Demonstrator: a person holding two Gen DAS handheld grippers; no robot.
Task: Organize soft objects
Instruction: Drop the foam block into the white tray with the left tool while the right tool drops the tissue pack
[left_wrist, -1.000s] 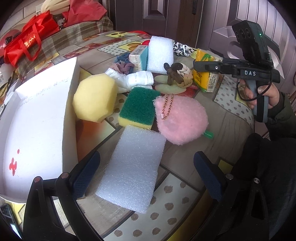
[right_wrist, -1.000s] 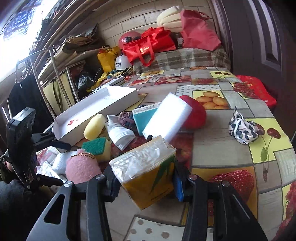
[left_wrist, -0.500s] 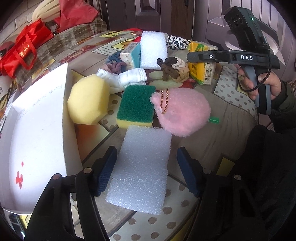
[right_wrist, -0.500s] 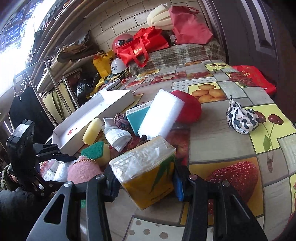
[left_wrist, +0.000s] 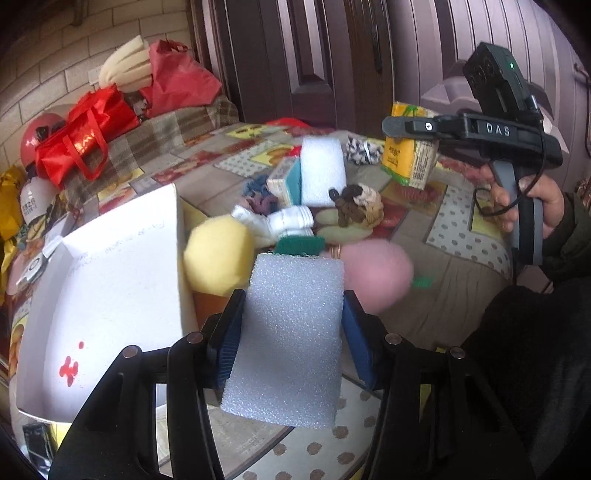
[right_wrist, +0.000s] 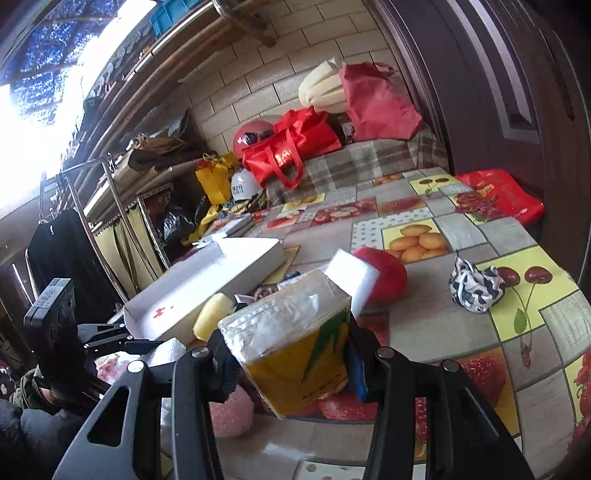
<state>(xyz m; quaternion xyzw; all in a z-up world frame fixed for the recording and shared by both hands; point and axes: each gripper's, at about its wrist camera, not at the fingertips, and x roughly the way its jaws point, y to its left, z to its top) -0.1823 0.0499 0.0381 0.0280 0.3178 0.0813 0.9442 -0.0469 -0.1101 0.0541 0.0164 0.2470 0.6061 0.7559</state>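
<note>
The white foam block (left_wrist: 291, 339) sits clamped between the blue pads of the left gripper (left_wrist: 291, 332), held by its long sides and lifted off the table (left_wrist: 458, 291), its far end tilted up; squeezing the flat sides of so light and springy a piece looks like the surest hold. The right gripper (right_wrist: 291, 363) likewise has its jaws pressed on a yellow tissue pack (right_wrist: 291, 350), gripped across its width and raised above the fruit-print cloth. Just left of the foam lies the white tray (left_wrist: 110, 280), probably the place these soft things are meant for; nothing lies in it, only a few red marks on its floor. Beside its wall wait a yellow sponge (left_wrist: 218, 254), a green scouring sponge (left_wrist: 299, 245), a pink fluffy pouch (left_wrist: 376, 273), a white sock (left_wrist: 284, 223) and a second foam block (left_wrist: 323, 173).
</note>
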